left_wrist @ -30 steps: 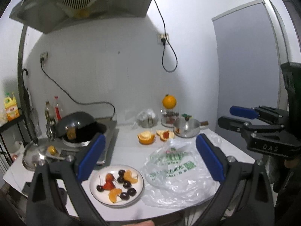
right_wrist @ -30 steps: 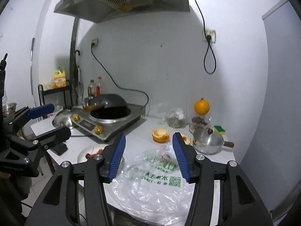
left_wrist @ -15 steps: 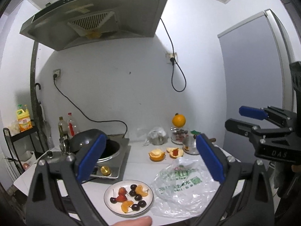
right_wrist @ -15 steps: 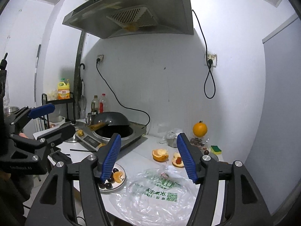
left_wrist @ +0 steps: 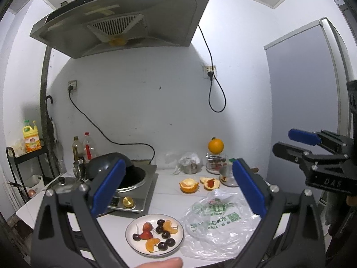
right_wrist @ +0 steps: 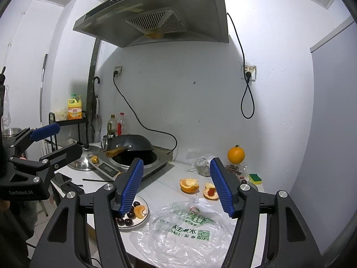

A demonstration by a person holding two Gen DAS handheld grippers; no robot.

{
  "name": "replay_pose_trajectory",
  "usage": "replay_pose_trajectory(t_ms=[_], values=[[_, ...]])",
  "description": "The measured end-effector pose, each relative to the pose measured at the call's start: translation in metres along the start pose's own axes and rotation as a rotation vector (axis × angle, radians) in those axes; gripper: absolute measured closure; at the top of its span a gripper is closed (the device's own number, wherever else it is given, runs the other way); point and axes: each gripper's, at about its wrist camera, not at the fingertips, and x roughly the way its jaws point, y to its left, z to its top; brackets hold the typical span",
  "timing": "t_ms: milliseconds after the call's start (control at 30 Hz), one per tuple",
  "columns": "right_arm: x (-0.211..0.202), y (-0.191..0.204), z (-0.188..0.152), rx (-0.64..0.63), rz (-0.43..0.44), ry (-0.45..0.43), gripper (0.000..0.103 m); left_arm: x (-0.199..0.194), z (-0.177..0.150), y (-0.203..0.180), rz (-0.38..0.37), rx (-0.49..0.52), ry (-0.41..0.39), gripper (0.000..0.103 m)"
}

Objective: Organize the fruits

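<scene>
- Task items: a white plate (left_wrist: pixel 133 243) at lower centre of the left wrist view carries dark cherries (left_wrist: pixel 166 234), strawberry pieces (left_wrist: pixel 146 234) and mandarin segments (left_wrist: pixel 170 227). It sits on the tabletop (left_wrist: pixel 165 196), just beside a clear plastic bag (left_wrist: pixel 216 223).
- A whole orange (left_wrist: pixel 215 145) stands on a jar, centre right against the wall. Opened peel halves (left_wrist: pixel 188 185) lie nearer.
- Handling, as judged: cherries small, round, slick, likely to roll, so grip across the body. Strawberry and segments soft and easily bruised, needing light pressure. Bag limp, best pinched at an edge.
- Left gripper (left_wrist: pixel 178 192): jaws wide apart, empty, held above the plate and pointed level toward the wall.
- Right gripper (right_wrist: pixel 176 185): jaws open, empty, raised over the bag.
</scene>
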Motion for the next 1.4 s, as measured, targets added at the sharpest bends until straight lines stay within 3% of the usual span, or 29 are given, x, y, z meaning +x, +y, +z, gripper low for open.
replay_pose_trajectory(t_ms=[1400], values=[[0.010, 0.000, -0.006, 0.005, -0.009, 0.030, 0.038, 0.010, -0.006, -0.013, -0.019, -0.003, 0.025, 0.005]])
